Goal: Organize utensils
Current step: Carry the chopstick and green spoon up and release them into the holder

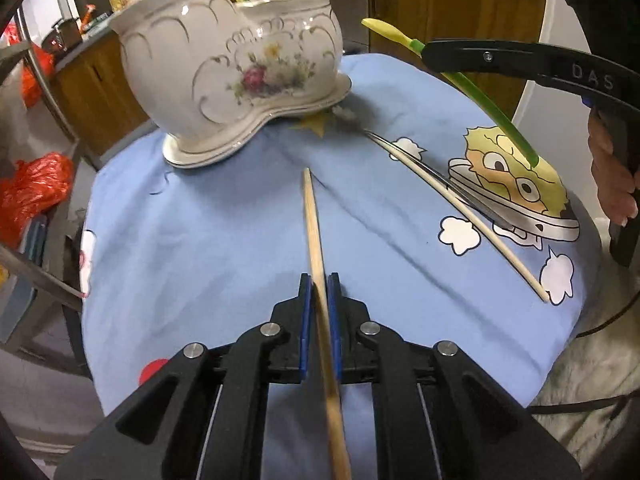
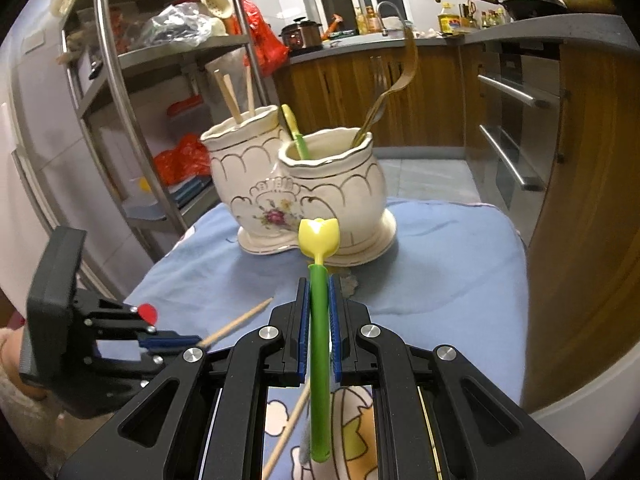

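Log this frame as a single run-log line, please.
left gripper: shut on chopstick | right gripper: shut on tulip spoon | ceramic holder: upright on blue cloth | second chopstick: lying on cloth

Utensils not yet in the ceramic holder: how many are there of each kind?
Wooden chopsticks: 2, held chopstick in left gripper, loose chopstick on cloth
Green-and-yellow plastic utensil: 1, in right gripper
Metal utensil: 1, on cloth
Total: 4

Right gripper (image 2: 319,292) jaws clamp the tulip spoon (image 2: 319,320) near the ceramic holder (image 2: 312,196).
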The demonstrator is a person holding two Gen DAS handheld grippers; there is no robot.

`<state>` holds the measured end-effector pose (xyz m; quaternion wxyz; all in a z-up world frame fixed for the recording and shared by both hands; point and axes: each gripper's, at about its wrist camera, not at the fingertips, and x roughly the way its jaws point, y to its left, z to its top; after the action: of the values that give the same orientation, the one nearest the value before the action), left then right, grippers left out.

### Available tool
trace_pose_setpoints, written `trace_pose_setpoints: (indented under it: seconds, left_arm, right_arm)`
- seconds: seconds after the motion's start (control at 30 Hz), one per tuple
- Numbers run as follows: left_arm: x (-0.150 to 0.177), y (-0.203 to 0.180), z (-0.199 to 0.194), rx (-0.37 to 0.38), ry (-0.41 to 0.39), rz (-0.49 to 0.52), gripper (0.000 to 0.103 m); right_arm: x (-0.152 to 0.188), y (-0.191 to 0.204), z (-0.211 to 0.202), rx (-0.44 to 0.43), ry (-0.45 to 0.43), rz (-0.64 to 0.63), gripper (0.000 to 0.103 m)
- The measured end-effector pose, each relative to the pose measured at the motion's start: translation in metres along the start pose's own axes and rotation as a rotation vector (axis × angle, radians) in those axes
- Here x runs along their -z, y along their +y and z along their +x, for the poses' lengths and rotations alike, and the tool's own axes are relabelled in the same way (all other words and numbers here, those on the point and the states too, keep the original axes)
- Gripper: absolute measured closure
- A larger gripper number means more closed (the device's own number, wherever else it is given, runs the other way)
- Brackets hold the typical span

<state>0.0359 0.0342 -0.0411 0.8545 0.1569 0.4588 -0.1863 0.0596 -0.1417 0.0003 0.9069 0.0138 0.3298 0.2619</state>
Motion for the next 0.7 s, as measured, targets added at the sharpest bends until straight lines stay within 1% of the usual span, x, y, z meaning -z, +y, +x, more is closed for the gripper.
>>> trace_pose_setpoints:
  seconds: [0.13,0.23,0.27,0.33,0.37,0.47,0.5,0.57,0.67,0.7]
  left_arm:
    - [-0.004,0.005,0.005,0.019,-0.016,-0.006,0.096]
    - [-0.002,0.006,0.003,0.021,-0.051,0.006,0.097]
    - [-0.001,0.009,-0.004,0.033,-0.081,-0.006,0.097]
    - [-0.001,0.015,-0.019,0.059,-0.158,-0.017,0.097]
    - [0.000,0.018,-0.033,0.071,-0.215,-0.020,0.097]
    - [0.003,0.028,-0.063,0.074,-0.343,-0.022,0.097]
    - [0.002,0.035,-0.079,0.075,-0.412,-0.032,0.097]
    - [-0.004,0.050,-0.101,0.077,-0.520,-0.076,0.097]
    - [-0.025,0.074,-0.120,0.063,-0.646,-0.167,0.097]
    - [-0.033,0.077,-0.122,0.062,-0.674,-0.189,0.097]
  right_arm:
    - [-0.001,0.004,-0.001,-0.011,-0.007,-0.001,0.093]
    - [-0.003,0.006,-0.005,-0.014,-0.021,-0.005,0.093]
    - [-0.004,0.007,-0.010,-0.022,-0.036,-0.002,0.093]
    - [-0.010,0.007,-0.021,-0.024,-0.084,0.001,0.093]
    - [-0.014,0.008,-0.025,-0.022,-0.105,0.000,0.093]
    - [-0.033,0.007,-0.038,-0.022,-0.196,0.002,0.093]
    - [-0.041,0.005,-0.041,-0.024,-0.227,0.008,0.093]
    - [-0.055,0.004,-0.042,-0.032,-0.271,0.014,0.093]
    - [-0.076,0.005,-0.036,-0.045,-0.331,0.012,0.093]
    - [-0.083,0.004,-0.032,-0.052,-0.345,0.017,0.093]
